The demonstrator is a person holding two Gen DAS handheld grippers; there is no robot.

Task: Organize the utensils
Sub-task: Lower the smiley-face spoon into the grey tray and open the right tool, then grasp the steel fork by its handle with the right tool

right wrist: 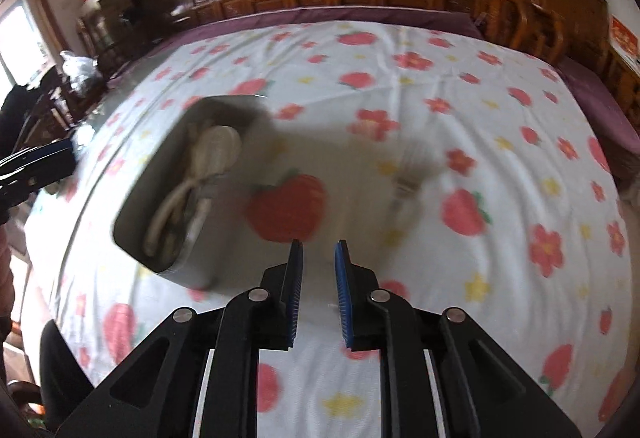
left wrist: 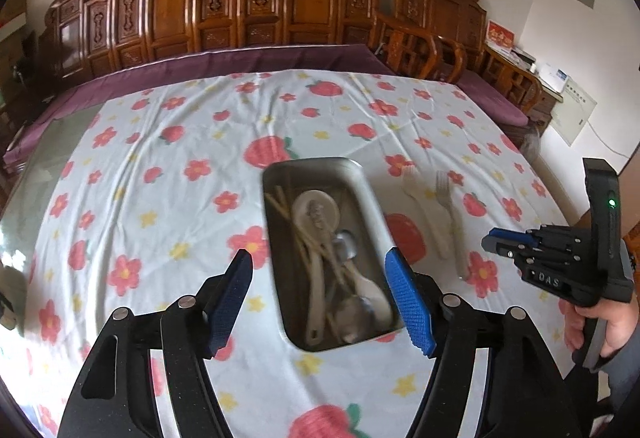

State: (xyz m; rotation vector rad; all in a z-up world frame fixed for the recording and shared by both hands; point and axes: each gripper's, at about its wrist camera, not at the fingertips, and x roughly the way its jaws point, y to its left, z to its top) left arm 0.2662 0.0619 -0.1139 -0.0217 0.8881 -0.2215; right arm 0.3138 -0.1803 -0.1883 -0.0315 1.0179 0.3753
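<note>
Beside the tray, two forks remain. Our right gripper (fingers narrow, empty; left gripper wide) could nudge them askew.

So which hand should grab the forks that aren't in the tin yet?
Probably the right hand-held gripper. The two forks lie on the cloth on the right side of the metal tin, nearer it. The left hand-held gripper hangs open over the tin, farther away.

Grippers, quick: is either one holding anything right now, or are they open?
Left gripper: wide open, holding nothing, above the metal tray.
Right gripper: slightly open, a narrow gap between its pads, nothing held.
</note>
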